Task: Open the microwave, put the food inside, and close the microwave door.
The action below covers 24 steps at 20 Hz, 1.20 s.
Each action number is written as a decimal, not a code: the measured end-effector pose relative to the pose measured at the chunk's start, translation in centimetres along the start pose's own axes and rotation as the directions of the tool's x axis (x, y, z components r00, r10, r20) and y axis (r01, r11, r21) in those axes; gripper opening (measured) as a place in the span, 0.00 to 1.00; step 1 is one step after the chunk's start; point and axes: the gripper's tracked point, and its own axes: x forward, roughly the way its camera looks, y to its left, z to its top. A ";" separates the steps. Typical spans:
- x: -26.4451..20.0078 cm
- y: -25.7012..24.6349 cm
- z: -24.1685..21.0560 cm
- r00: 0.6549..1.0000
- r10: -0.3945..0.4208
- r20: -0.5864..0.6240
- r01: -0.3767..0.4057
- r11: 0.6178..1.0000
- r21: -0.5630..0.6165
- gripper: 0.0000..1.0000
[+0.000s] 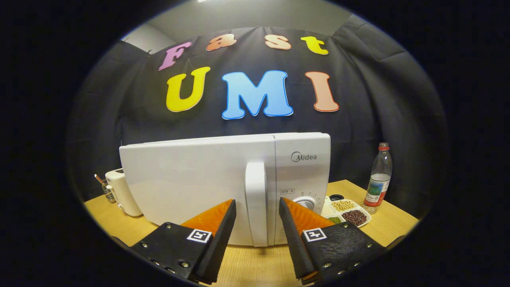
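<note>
White microwave (191,179), door shut; gripper (257,205) spread.

I have the gripper (257,207) held level and pointing straight ahead, its jaws spread wide with a clear gap between them. Neither fingertip (230,207) touches anything, and nothing is clamped. The two fingers reach forward at about the same height, their tips angled slightly toward each other, the left one a touch lower and nearer me.

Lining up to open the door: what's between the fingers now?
In the gripper view, the microwave door's handle stands in the open gripper's gap; neither finger touches it.
</note>
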 end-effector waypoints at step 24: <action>-8.5 3.4 -1.8 0.993 0.064 -0.101 -0.062 0.998 0.026 0.10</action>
